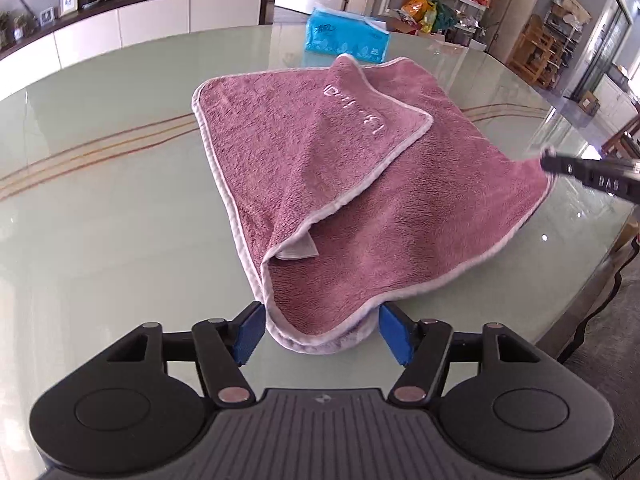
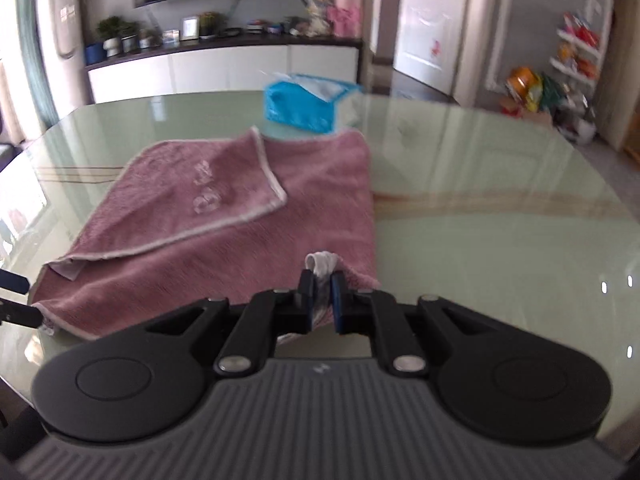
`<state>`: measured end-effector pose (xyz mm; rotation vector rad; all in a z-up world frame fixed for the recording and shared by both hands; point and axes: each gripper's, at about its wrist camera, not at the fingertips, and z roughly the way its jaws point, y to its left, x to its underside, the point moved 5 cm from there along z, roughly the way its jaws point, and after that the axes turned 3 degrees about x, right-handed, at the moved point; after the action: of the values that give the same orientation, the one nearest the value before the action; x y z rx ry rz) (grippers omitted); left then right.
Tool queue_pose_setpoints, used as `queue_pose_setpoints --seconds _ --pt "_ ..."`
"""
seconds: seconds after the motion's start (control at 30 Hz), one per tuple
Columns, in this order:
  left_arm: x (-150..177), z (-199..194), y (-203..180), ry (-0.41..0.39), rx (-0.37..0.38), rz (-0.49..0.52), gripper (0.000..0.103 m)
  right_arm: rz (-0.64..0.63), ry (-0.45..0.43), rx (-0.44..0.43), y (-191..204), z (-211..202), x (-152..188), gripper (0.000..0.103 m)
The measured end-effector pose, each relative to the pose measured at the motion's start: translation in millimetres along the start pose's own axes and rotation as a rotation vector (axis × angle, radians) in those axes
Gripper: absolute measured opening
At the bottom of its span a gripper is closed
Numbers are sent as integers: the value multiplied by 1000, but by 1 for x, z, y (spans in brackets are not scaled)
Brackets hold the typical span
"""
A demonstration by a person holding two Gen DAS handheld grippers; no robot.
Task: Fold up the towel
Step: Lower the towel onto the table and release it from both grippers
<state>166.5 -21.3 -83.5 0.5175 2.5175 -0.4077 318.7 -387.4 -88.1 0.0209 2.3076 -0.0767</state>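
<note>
A pink towel (image 1: 340,184) with a pale trim lies on the glass table, one corner flap with embroidered letters folded over its top. My left gripper (image 1: 322,330) is open, its blue pads on either side of the towel's near corner. My right gripper (image 2: 321,300) is shut on another corner of the towel (image 2: 224,240), with the trim bunched between the pads. The right gripper also shows in the left wrist view (image 1: 592,176) at the towel's right corner.
A blue tissue pack (image 1: 346,36) lies on the table just beyond the towel and also shows in the right wrist view (image 2: 300,106). The pale green glass table (image 1: 100,200) spreads around the towel. A sideboard, shelves and chairs stand beyond the table.
</note>
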Motion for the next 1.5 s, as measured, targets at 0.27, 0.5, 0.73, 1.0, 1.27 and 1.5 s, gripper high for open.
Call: queue_pose_setpoints --seconds 0.27,0.5,0.73,1.0,1.27,1.5 --pt "0 -7 0 14 7 65 73 9 96 100 -21 3 45 14" --pt "17 -16 8 24 31 83 73 27 13 -244 61 -16 24 29" --pt "30 -31 23 20 12 76 73 -33 48 -485 183 22 4 20" --pt "22 -32 29 -8 42 110 77 246 208 -519 174 67 -1 19" --pt "9 -20 31 -11 71 132 77 314 243 -578 184 78 -9 20" --pt "6 -14 35 -4 87 131 77 325 262 -591 187 74 -12 35"
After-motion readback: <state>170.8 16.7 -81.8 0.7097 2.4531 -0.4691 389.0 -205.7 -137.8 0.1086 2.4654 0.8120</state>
